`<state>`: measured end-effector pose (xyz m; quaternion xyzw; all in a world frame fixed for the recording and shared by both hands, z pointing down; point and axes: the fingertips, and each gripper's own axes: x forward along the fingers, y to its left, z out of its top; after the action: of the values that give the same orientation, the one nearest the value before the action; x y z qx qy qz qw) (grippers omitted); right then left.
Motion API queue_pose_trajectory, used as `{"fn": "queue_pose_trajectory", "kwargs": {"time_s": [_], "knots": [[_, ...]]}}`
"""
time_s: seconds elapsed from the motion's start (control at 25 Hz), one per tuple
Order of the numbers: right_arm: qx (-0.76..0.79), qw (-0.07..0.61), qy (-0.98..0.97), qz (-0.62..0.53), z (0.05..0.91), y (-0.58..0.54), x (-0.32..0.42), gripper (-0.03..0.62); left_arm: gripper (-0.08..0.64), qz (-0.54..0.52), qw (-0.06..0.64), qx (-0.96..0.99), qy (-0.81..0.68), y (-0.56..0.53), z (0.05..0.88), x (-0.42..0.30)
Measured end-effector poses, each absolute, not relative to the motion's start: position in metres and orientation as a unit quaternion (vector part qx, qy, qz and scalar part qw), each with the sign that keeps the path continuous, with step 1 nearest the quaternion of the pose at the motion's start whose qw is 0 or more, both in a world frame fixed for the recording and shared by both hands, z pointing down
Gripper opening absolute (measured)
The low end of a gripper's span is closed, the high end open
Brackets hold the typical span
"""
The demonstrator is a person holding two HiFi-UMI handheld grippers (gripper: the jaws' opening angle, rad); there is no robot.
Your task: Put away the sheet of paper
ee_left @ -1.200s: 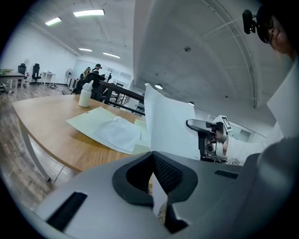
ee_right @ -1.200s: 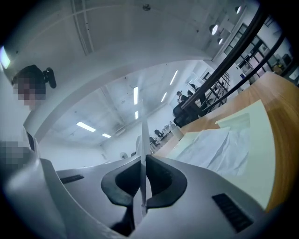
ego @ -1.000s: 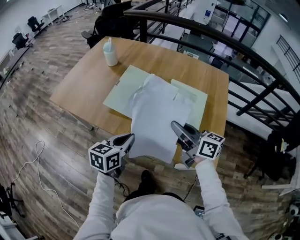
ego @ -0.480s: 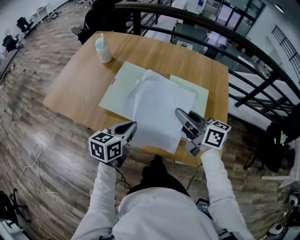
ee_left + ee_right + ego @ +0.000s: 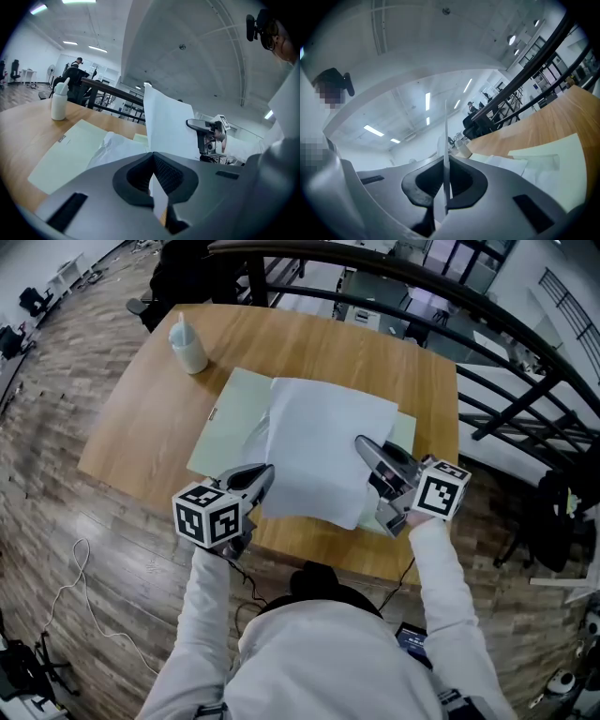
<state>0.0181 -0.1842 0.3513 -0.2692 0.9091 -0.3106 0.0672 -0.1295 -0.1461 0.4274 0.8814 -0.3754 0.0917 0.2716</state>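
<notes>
In the head view both grippers hold a white sheet of paper (image 5: 323, 446) by its near corners, a little above the wooden table (image 5: 141, 427). My left gripper (image 5: 265, 474) is shut on the near left corner and my right gripper (image 5: 364, 446) on the near right corner. The sheet hangs over a pale green folder (image 5: 225, 423) that lies flat on the table. In the left gripper view the paper (image 5: 166, 122) rises from the shut left gripper (image 5: 152, 176), with the right gripper (image 5: 206, 129) beyond it. In the right gripper view the sheet (image 5: 445, 140) shows edge-on in the shut right gripper (image 5: 444, 187).
A white bottle (image 5: 187, 343) stands at the table's far left corner. A crumpled clear sleeve (image 5: 117, 145) lies on the folder. Black railings (image 5: 487, 324) run beyond the table and along its right side. A white cable (image 5: 66, 587) trails on the wood floor at left.
Both grippers have carried the sheet away from me, from overhanging the table's near edge to over the green folder. Both stay shut on its corners.
</notes>
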Motion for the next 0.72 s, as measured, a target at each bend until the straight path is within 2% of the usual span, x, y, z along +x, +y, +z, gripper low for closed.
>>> {"fn": "queue_pose_trajectory", "kwargs": {"time_s": [0.44, 0.72], "knots": [[-0.277, 0.104, 0.897, -0.328, 0.343, -0.245, 0.036, 0.028, 0.017, 0.099, 0.253, 0.892, -0.361, -0.216, 0.416, -0.112], [-0.265, 0.134, 0.880, -0.370, 0.356, -0.258, 0.041, 0.027, 0.017, 0.102, 0.265, 0.892, -0.353, -0.229, 0.426, -0.104]]}}
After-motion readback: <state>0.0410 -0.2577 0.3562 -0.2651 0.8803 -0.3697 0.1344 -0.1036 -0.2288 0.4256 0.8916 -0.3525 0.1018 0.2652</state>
